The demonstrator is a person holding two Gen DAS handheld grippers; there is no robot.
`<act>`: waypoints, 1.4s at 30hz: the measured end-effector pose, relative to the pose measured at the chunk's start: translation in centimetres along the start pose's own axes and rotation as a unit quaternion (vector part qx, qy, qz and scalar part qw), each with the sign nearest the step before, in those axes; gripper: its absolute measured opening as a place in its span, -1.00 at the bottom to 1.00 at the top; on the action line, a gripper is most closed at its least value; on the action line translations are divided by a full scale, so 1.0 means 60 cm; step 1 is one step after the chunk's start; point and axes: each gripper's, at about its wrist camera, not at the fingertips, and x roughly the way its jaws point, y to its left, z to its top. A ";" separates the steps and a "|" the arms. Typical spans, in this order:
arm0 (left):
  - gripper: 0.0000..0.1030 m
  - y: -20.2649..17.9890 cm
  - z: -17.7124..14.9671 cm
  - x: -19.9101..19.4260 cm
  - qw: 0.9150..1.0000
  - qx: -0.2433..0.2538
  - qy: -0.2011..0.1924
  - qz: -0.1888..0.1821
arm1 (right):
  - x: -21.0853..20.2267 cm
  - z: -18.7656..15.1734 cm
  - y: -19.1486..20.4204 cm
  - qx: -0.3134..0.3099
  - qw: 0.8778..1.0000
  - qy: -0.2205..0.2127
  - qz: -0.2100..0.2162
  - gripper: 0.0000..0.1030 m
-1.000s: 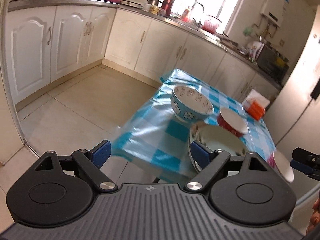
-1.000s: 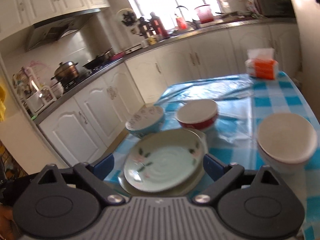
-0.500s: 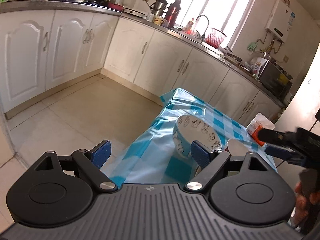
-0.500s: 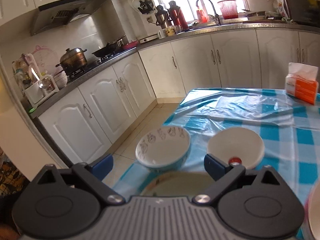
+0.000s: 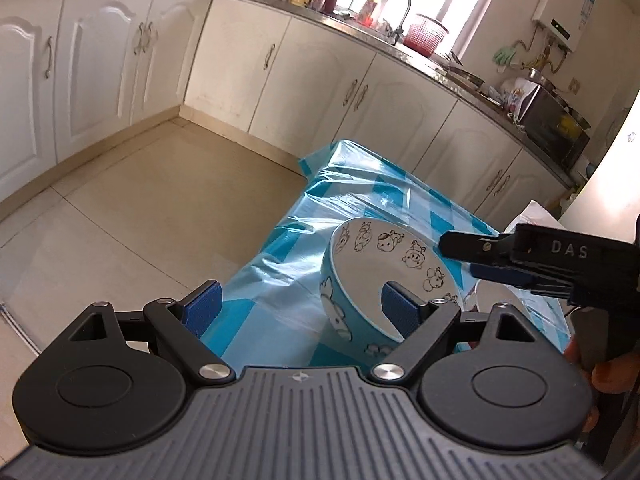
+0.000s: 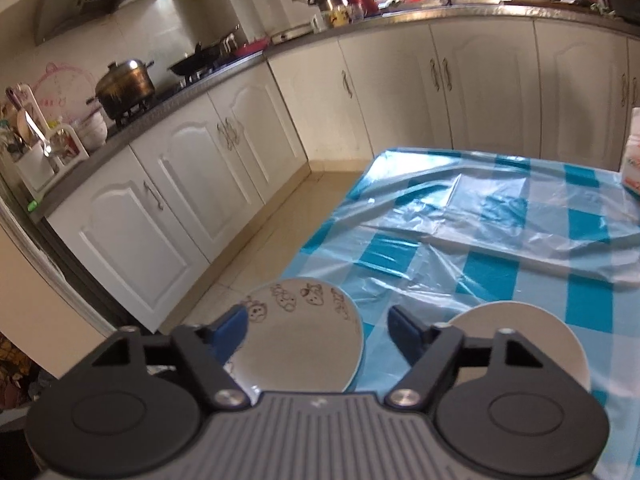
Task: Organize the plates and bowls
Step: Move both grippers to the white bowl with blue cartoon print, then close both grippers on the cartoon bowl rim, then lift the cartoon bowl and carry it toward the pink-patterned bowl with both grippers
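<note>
Over at the bench [image 6: 500, 216] edge, both grippers have swung in on the cartoon bowl [image 6: 304, 332]. The right gripper [image 6: 318, 330] has just been closing its jaws, which straddle the rim without touching yet. The left gripper [image 5: 298, 306] jaws gape wide, empty. Looks like bowl pickup's next.

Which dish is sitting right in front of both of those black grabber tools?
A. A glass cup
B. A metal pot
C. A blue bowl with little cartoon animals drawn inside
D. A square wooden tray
C: the blue bowl has cartoon animals drawn round its white inside, and stands on the checked tablecloth.
</note>
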 end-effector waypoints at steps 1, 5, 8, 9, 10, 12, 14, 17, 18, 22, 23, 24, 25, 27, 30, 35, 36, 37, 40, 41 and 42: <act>1.00 0.000 0.001 0.007 1.000 -0.001 0.004 -0.003 | 0.005 0.001 -0.002 0.001 1.000 0.003 0.001 0.30; 1.00 -0.001 0.004 0.021 1.000 -0.007 0.013 -0.007 | 0.027 0.009 -0.011 0.006 1.000 0.019 -0.002 0.00; 0.95 -0.002 0.005 0.027 1.000 -0.006 0.018 -0.015 | 0.041 0.015 -0.013 0.001 1.000 0.030 -0.002 -0.08; 0.91 -0.003 0.005 0.029 1.000 -0.005 0.022 -0.016 | 0.045 0.015 -0.012 -0.002 0.999 0.033 -0.002 -0.08; 0.82 -0.005 0.003 0.031 1.000 -0.004 0.026 -0.017 | 0.048 0.015 -0.011 -0.002 0.999 0.036 -0.002 -0.09; 0.63 -0.011 0.002 0.035 0.999 0.003 0.030 -0.015 | 0.055 0.014 -0.013 -0.001 0.999 0.043 0.002 -0.12; 0.24 -0.012 0.002 0.042 0.999 0.007 0.039 -0.009 | 0.062 0.012 -0.014 0.002 0.999 0.051 0.001 -0.14; 0.11 -0.006 -0.001 0.048 0.999 -0.003 0.048 -0.016 | 0.072 0.010 -0.019 0.010 0.998 0.062 0.003 -0.31; 0.06 -0.006 -0.002 0.048 0.999 -0.003 0.049 -0.020 | 0.074 0.010 -0.020 0.010 0.998 0.064 0.002 -0.35; -0.36 -0.017 -0.006 0.040 0.999 0.014 0.043 -0.024 | 0.083 0.006 -0.025 0.010 0.997 0.072 -0.006 -0.56; -0.45 -0.022 -0.004 0.046 0.999 0.016 0.046 -0.024 | 0.084 0.005 -0.022 0.001 0.997 0.072 -0.013 -0.58; -0.50 -0.025 -0.004 0.049 0.999 0.016 0.046 -0.019 | 0.085 0.005 -0.021 -0.004 0.997 0.074 -0.017 -0.58; -0.52 -0.027 -0.005 0.048 0.999 0.018 0.044 -0.015 | 0.085 0.005 -0.020 -0.007 0.997 0.075 -0.020 -0.60; -0.55 -0.029 -0.006 0.048 0.999 0.019 0.040 -0.011 | 0.087 0.004 -0.018 -0.013 0.996 0.078 -0.028 -0.67; -0.60 -0.029 -0.004 0.052 0.999 0.015 0.039 -0.007 | 0.089 0.000 -0.016 -0.023 0.996 0.079 -0.042 -0.79; -0.76 -0.028 -0.004 0.052 0.999 0.010 0.036 0.007 | 0.082 -0.001 -0.015 -0.011 0.997 0.069 -0.040 -0.81; -0.78 -0.025 -0.003 0.051 0.999 0.006 0.036 0.008 | 0.080 0.000 -0.015 -0.007 0.997 0.066 -0.037 -0.82; -0.80 -0.023 -0.001 0.050 0.999 0.000 0.037 0.006 | 0.077 0.000 -0.014 -0.004 0.997 0.062 -0.035 -0.82; -0.83 -0.023 0.005 0.042 1.000 -0.004 0.030 0.004 | 0.069 0.003 -0.009 0.000 0.998 0.053 -0.030 -0.83; -0.83 -0.026 0.008 0.038 1.000 -0.001 0.026 0.005 | 0.066 0.004 -0.006 -0.001 0.998 0.050 -0.028 -0.83; -0.83 -0.028 0.010 0.034 1.000 0.001 0.022 0.006 | 0.062 0.004 -0.004 -0.001 0.999 0.046 -0.027 -0.83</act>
